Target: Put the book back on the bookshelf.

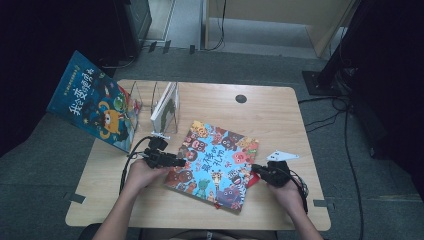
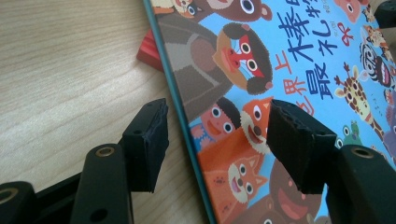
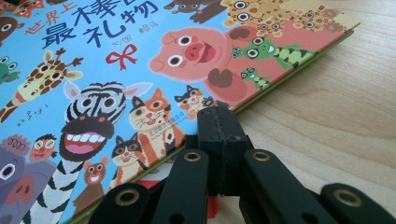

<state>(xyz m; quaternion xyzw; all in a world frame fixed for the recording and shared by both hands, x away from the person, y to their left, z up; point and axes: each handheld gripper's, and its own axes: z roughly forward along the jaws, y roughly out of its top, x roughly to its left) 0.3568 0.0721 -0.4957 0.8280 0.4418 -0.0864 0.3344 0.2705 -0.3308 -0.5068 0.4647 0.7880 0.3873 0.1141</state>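
On the near half of the wooden surface (image 1: 280, 115) the picture book (image 1: 215, 162) lies flat, cover up, with cartoon animals on a blue ground. Its long axis runs on a slant, from the near right corner toward the far left. In the high view the title characters run down the cover from the far side toward the person.

The left tool (image 1: 181, 162) is at the book's left long edge with its jaws standing wide. In the left gripper view one jaw hangs over the bare wood and the other over the cover, the blue edge between them, neither pad pressing. The right tool (image 1: 254, 169) is at the right side of the book, low on its edge. Its jaws are closed together, pads meeting, with the tip right at the green edge of the cover; whether it touches I cannot tell.

Something red (image 2: 150, 51) sticks out from under the book.

Farther back on the left stands a wire book rack (image 1: 145, 100) with a white-covered book (image 1: 165, 111) upright in it. A large blue book (image 1: 95, 100) leans out past the left edge of the surface. A dark round spot (image 1: 241, 99) sits near the far edge.
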